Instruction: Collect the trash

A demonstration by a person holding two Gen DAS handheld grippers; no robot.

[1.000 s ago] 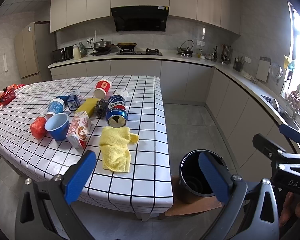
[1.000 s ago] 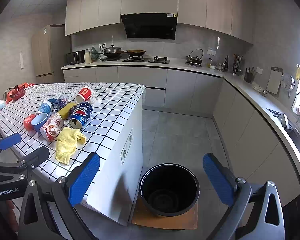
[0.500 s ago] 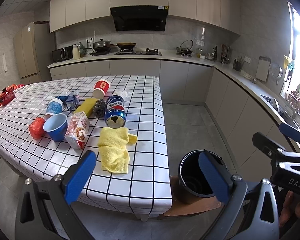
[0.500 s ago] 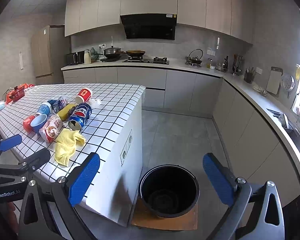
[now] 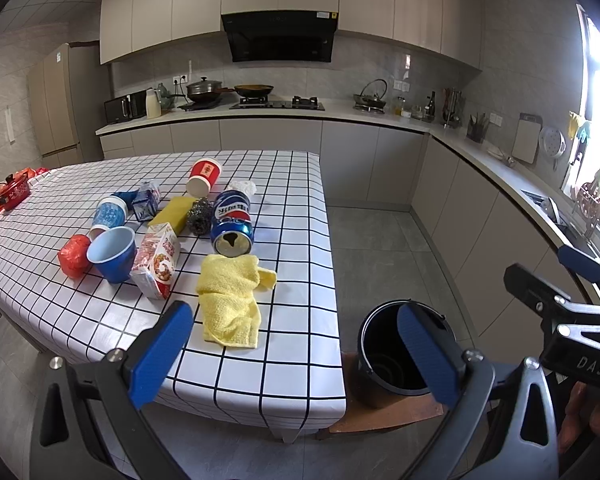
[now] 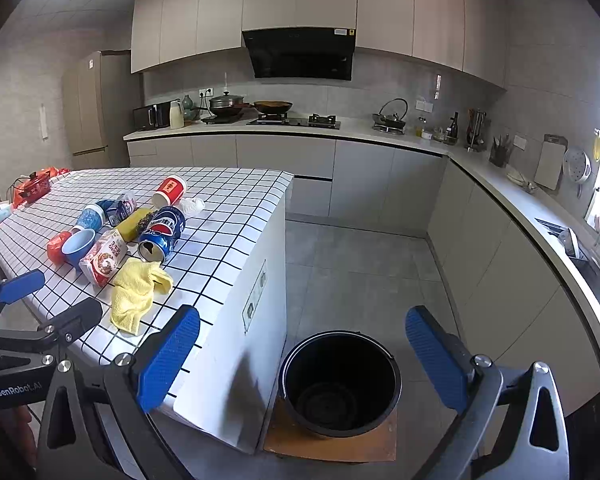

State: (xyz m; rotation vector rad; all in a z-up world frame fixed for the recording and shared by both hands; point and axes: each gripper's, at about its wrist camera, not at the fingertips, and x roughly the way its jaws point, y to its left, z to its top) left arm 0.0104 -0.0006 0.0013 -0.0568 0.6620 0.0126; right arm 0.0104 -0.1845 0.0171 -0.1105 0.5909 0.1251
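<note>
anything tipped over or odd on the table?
Yes: the blue Pepsi can lies on its side, open top touching the crumpled yellow cloth. The red paper cup and blue patterned cup also lie tipped. No spill shows.

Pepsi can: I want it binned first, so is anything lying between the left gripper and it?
Yes. The yellow cloth lies on the table between the open left gripper and the Pepsi can, its far edge right at the can's mouth.
</note>
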